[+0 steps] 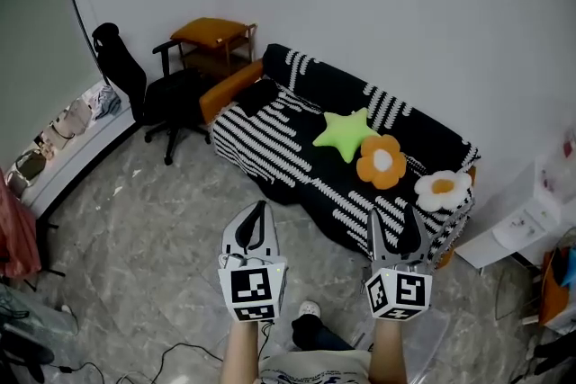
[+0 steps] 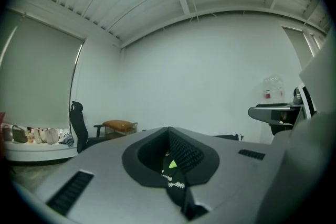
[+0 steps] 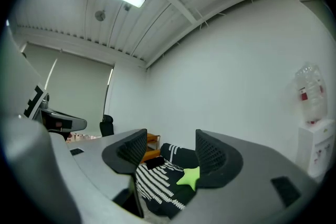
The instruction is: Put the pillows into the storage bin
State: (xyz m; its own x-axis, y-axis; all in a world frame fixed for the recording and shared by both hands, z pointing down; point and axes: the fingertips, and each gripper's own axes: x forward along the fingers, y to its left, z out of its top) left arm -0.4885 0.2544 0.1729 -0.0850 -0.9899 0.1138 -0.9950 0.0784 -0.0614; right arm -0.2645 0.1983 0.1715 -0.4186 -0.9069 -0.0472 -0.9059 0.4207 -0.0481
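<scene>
ok so you're still short of the pillows. All 3 sit on the sofa (image 1: 334, 86): green star pillow (image 1: 346, 133) about mid-seat, orange flower pillow (image 1: 382, 161) just beside it toward the right end, and white egg pillow (image 1: 442, 187) at the right-end front corner. Right gripper (image 1: 393, 220) has its jaws standing apart w/ nothing in them. Left gripper (image 1: 258, 209) is pinched together on nothing, so imo spread that one before you arrive. These look soft and bulky, so I'd come in low over the sofa's front edge and bite deep on a petal or point, not the puffy middle, or it'll prob slip out. Egg one's nearest the right gripper, so I'd take it first w/ that one. The pale see-thru shape (image 1: 436, 333) by your feet might be the bin, can't tell tbh.
</scene>
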